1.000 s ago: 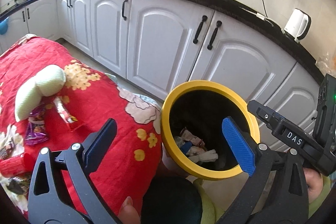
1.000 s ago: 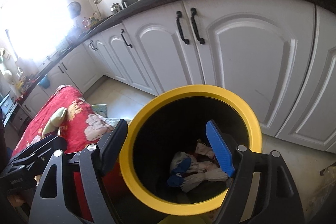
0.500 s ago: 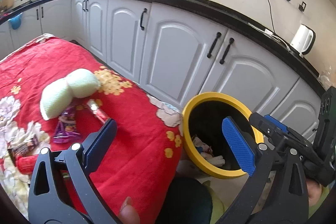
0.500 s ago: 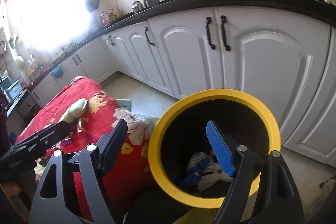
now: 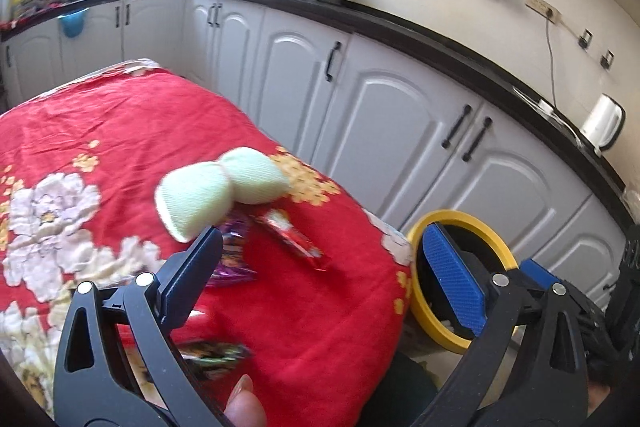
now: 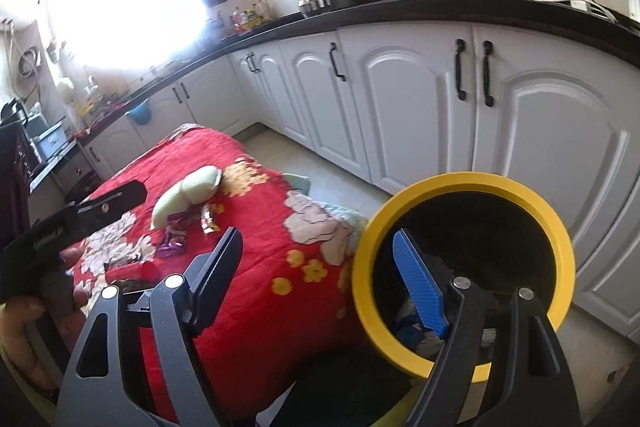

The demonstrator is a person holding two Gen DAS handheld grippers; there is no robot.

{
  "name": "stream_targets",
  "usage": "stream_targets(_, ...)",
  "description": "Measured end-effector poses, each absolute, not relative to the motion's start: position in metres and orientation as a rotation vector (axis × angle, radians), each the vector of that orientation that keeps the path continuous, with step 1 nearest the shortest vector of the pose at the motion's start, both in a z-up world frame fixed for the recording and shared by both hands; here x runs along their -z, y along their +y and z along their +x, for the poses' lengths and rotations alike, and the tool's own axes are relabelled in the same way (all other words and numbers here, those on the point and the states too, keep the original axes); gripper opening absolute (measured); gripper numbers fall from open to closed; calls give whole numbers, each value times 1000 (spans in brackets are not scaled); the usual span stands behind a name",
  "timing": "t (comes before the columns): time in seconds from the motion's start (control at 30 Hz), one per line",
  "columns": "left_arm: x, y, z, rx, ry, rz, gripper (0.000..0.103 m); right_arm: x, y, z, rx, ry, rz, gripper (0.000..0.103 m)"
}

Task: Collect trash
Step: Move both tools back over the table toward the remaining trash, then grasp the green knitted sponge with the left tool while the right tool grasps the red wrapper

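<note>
So I've got both the left gripper (image 5: 320,275) and right gripper (image 6: 316,275) spread empty; the round yellow-rimmed black bin (image 6: 560,227) sits just right of the red floral tablecloth's (image 5: 120,115) near-right edge.

Both black two-finger grippers, the left gripper (image 5: 320,267) and the right gripper (image 6: 320,267), point forward and downward with jaws spread wide and nothing between them.

A red tablecloth (image 5: 132,131) bears white and yellow flowers; the pale green knitted cloth (image 5: 218,189) is ribbed (faintly). The bin (image 6: 464,187) has a yellow rim; cabinet doors (image 6: 408,107) are white, handles black.
</note>
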State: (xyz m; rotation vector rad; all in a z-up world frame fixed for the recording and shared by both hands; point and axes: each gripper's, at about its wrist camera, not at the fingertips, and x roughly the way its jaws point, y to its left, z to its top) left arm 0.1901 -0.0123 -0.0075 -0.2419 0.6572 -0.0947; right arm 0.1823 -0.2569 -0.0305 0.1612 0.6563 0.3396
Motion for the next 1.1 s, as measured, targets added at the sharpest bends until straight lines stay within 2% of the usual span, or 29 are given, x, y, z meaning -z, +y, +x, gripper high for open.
stream_targets(0.6,-7,66,198,-5,641,-188,92,35,-183,197,-457,685,44,75)
stream_targets(0.97,11,96,244,16,757,-132,92,55,-132,227,-505,736,-69,75)
stream_targets(1.1,22,95,266,47,810,-81,92,64,-118,242,-523,769,-76,70)
